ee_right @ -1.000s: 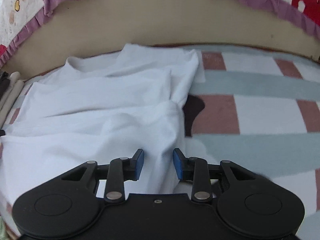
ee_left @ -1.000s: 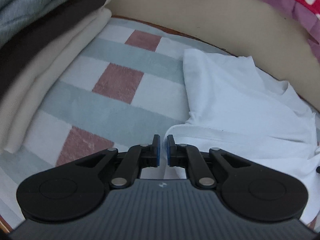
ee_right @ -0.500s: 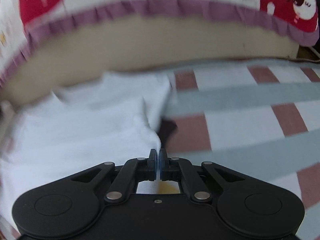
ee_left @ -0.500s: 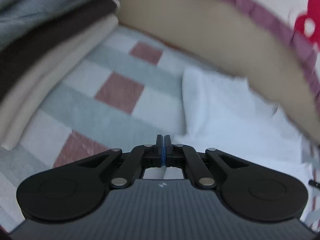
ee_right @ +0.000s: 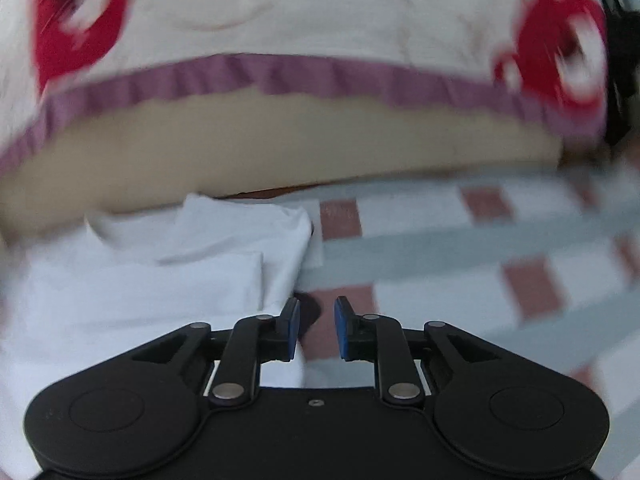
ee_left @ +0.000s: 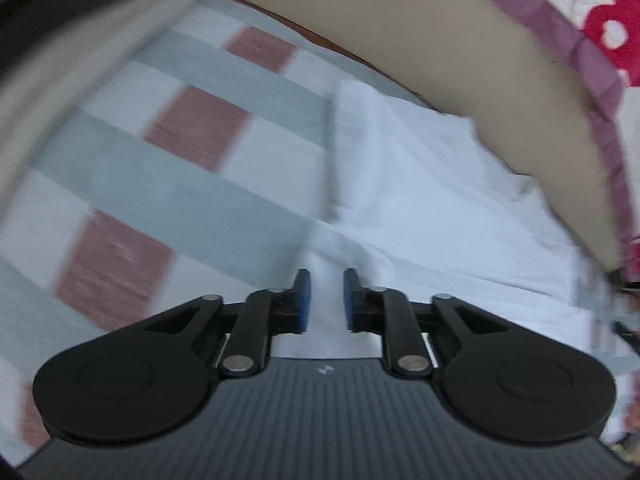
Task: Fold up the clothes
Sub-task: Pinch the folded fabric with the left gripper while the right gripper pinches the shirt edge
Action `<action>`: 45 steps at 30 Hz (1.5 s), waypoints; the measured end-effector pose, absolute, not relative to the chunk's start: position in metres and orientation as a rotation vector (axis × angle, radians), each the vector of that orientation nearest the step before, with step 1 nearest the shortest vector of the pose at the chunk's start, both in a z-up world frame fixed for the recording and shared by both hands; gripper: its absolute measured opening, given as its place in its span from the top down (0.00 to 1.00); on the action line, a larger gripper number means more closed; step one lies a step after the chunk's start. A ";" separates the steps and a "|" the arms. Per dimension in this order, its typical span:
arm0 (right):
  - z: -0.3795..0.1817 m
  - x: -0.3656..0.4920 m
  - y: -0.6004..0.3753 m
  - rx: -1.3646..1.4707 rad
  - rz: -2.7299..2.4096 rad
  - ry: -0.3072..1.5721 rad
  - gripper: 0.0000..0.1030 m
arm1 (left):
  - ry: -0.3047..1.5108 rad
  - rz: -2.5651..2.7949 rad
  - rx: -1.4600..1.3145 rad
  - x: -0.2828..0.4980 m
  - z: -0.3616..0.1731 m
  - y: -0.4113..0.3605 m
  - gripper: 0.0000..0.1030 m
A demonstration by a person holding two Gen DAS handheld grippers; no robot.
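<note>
On the checked blanket [ee_left: 208, 200] lies a soft, light white shirt [ee_left: 420, 208]; both grippers' jaws are opening, spread, pinching nothing; best pinched at hem corners.

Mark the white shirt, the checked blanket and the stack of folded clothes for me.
white shirt [ee_left: 420, 184]: left wrist view, on its flat middle panel.
checked blanket [ee_left: 196, 132]: left wrist view, on a dusty-red square.
stack of folded clothes [ee_left: 80, 52]: left wrist view, blurred, on the cream layer's edge.
</note>
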State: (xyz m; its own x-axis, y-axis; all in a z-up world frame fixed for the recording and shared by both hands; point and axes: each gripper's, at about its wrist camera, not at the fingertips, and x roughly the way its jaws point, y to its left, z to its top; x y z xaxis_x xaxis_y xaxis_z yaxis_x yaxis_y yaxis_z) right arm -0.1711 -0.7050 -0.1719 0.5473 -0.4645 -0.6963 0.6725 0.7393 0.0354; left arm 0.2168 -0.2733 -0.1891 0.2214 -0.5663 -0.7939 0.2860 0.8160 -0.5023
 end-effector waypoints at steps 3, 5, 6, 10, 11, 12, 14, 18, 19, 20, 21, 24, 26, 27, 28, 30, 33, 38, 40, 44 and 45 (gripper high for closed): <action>-0.169 -0.165 -0.702 0.291 -0.602 0.709 0.76 | 1.206 -0.630 -0.244 0.211 -0.192 -0.286 0.82; -0.175 -0.160 -0.707 0.326 -0.560 0.709 0.67 | 1.142 -0.601 -0.126 0.206 -0.187 -0.297 0.82; -0.180 -0.156 -0.710 0.335 -0.547 0.724 0.62 | 1.113 -0.596 -0.073 0.202 -0.184 -0.302 0.80; -0.206 -0.143 -0.710 0.306 -0.522 0.851 0.62 | 1.021 -0.614 0.071 0.192 -0.176 -0.314 0.75; -0.213 -0.140 -0.709 0.293 -0.526 0.871 0.62 | 1.002 -0.622 0.108 0.190 -0.175 -0.318 0.75; -0.218 -0.138 -0.706 0.270 -0.532 0.883 0.62 | 0.994 -0.626 0.145 0.188 -0.176 -0.321 0.76; -0.226 -0.133 -0.699 0.209 -0.549 0.897 0.62 | 0.999 -0.642 0.178 0.187 -0.178 -0.325 0.76; -0.227 -0.132 -0.685 0.117 -0.443 0.863 0.98 | 1.063 -0.673 0.048 0.198 -0.180 -0.312 0.75; -0.222 -0.132 -0.684 0.109 -0.452 0.856 0.98 | 1.082 -0.666 -0.012 0.203 -0.179 -0.305 0.75; -0.216 -0.132 -0.683 0.094 -0.482 0.846 0.98 | 1.102 -0.657 -0.075 0.208 -0.178 -0.297 0.75; -0.208 -0.132 -0.684 0.086 -0.510 0.827 0.98 | 1.130 -0.664 -0.157 0.213 -0.179 -0.289 0.73; -0.183 -0.139 -0.693 0.149 -0.565 0.739 0.98 | 1.178 -0.651 -0.294 0.221 -0.184 -0.272 0.73; -0.179 -0.141 -0.696 0.160 -0.595 0.718 0.98 | 1.156 -0.620 -0.217 0.219 -0.182 -0.276 0.73; -0.180 -0.140 -0.697 0.156 -0.610 0.724 0.98 | 1.142 -0.606 -0.165 0.217 -0.181 -0.280 0.73; -0.185 -0.139 -0.699 0.156 -0.623 0.742 0.98 | 1.128 -0.591 -0.114 0.215 -0.180 -0.283 0.73; -0.197 -0.140 -0.706 0.187 -0.640 0.777 0.98 | 1.081 -0.572 0.007 0.210 -0.176 -0.292 0.61; -0.205 -0.144 -0.715 0.255 -0.654 0.797 0.98 | 1.040 -0.591 0.152 0.198 -0.174 -0.304 0.47; -0.209 -0.147 -0.725 0.358 -0.670 0.796 0.98 | 1.029 -0.655 0.305 0.183 -0.185 -0.324 0.35; -0.209 -0.148 -0.723 0.365 -0.670 0.797 0.98 | 1.069 -0.648 0.284 0.186 -0.195 -0.323 0.35; -0.210 -0.147 -0.722 0.359 -0.661 0.798 0.98 | 1.131 -0.654 0.251 0.187 -0.210 -0.323 0.67; -0.209 -0.146 -0.722 0.356 -0.659 0.797 0.98 | 1.127 -0.665 0.274 0.184 -0.210 -0.325 0.87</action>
State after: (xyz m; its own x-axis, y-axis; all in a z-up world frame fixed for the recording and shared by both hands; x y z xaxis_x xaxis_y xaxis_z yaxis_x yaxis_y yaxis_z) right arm -0.1459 -0.7217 -0.2093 0.5165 -0.4073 -0.7532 0.6637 0.7463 0.0516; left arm 0.1842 -0.3246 -0.2104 0.2637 -0.3512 -0.8984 0.6165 0.7777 -0.1230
